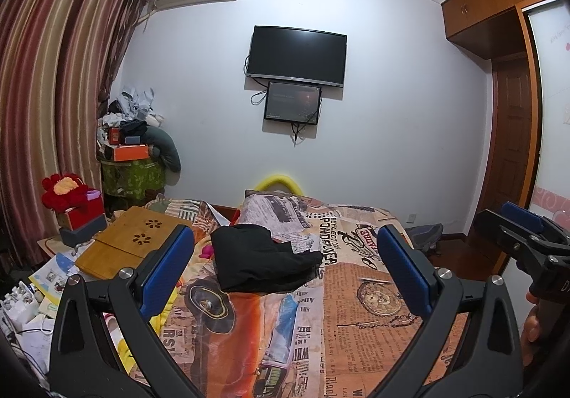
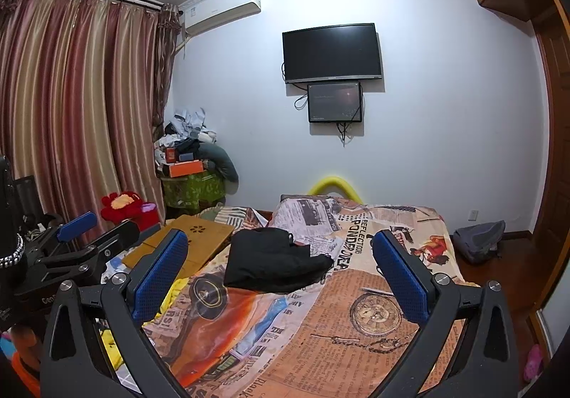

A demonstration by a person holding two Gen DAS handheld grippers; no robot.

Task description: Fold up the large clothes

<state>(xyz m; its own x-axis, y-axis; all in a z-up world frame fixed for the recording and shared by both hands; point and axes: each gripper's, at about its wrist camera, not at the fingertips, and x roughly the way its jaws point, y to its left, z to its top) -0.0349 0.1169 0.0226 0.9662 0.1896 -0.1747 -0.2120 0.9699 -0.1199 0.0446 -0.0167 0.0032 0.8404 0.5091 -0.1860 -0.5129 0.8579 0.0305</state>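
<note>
A black garment lies folded in a rough bundle on the bed, over a newspaper-print cover. My left gripper is held above the near part of the bed, open, its blue pads wide apart and nothing between them. My right gripper is open as well, level with the left and empty. Each gripper shows at the edge of the other's view: the right gripper on the right, the left gripper on the left. Both stay short of the garment.
A bamboo lap tray rests on the bed's left side beside papers and clutter. A red plush toy, curtains, a pile of boxes, a wall TV, a grey backpack and a wardrobe surround the bed.
</note>
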